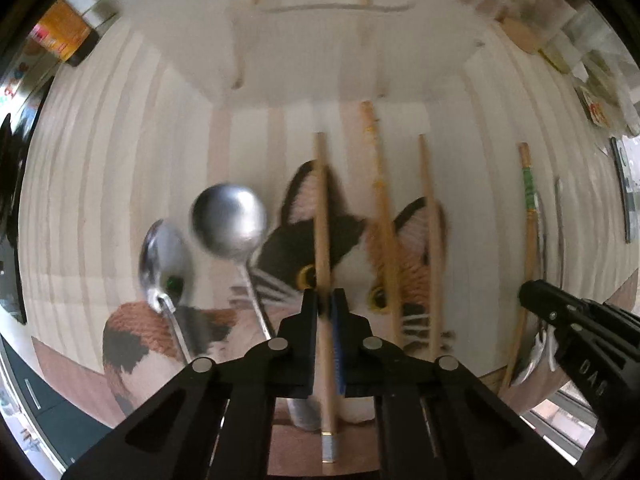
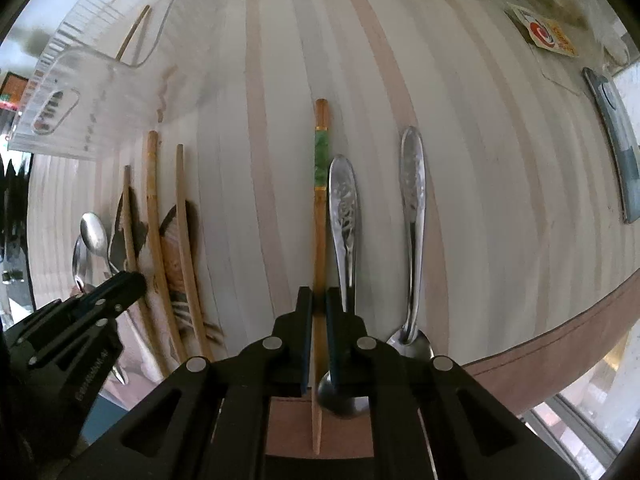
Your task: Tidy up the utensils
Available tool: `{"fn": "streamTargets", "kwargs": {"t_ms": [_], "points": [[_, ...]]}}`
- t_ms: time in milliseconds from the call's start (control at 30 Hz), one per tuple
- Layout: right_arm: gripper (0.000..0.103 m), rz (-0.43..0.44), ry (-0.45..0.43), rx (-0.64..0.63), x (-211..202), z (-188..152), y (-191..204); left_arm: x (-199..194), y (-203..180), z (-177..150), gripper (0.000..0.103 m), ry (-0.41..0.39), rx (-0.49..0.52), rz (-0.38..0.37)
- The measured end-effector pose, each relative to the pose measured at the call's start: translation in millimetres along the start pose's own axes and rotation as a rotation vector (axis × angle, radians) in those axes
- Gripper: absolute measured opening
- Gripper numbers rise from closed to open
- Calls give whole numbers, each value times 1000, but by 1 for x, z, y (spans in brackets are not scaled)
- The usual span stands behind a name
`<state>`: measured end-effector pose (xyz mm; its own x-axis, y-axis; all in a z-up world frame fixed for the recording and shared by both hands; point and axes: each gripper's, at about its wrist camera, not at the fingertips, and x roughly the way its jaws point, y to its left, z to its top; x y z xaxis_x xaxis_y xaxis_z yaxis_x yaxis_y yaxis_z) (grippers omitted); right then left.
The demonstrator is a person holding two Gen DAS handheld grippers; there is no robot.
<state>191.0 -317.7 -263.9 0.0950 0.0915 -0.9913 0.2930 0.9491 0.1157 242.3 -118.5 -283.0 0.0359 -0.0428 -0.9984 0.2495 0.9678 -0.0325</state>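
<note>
In the left wrist view my left gripper (image 1: pixel 325 304) is shut on a plain wooden chopstick (image 1: pixel 322 220) that runs over a cat-shaped mat (image 1: pixel 344 240). Two more wooden chopsticks (image 1: pixel 382 208) lie on the mat to its right. A round spoon (image 1: pixel 228 222) and an oval spoon (image 1: pixel 164 256) lie to its left. In the right wrist view my right gripper (image 2: pixel 319 304) is shut on a green-banded chopstick (image 2: pixel 320 168). Two embossed metal spoons (image 2: pixel 344 208) (image 2: pixel 412 200) lie just right of it. A clear plastic organizer tray (image 1: pixel 320 40) holding chopsticks stands at the back.
The pale striped wooden table (image 2: pixel 500 200) has its edge near at the lower right (image 2: pixel 540 344). A bottle (image 1: pixel 64 36) stands at the back left. A dark flat device (image 2: pixel 616 140) and a printed packet (image 2: pixel 552 36) lie at the far right.
</note>
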Motion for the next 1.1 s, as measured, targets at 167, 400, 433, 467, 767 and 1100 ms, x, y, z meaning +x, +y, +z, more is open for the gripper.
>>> {"fn": "streamTargets", "kwargs": {"t_ms": [167,400,433,467,767,1100], "points": [[7,0,12,-95,0,-11,21,-2,21,-9,5,-1,-15,-19],[8,-52,35,-129,-4,-11,32,-2,17,-10,7,-4,-15,-22],[9,-54,43,-132,-5,-10,33,-2,16,-10,8,-3,-17,-24],[14,-52,51,-136,-6,-10,34,-3,19,-10,8,-1,-23,-30],[38,-94,25,-168,10,-21,73,-2,22,-10,8,0,-34,-46],[8,-150,-32,-158,18,-52,85,-1,17,-11,4,-8,-15,-18]]}}
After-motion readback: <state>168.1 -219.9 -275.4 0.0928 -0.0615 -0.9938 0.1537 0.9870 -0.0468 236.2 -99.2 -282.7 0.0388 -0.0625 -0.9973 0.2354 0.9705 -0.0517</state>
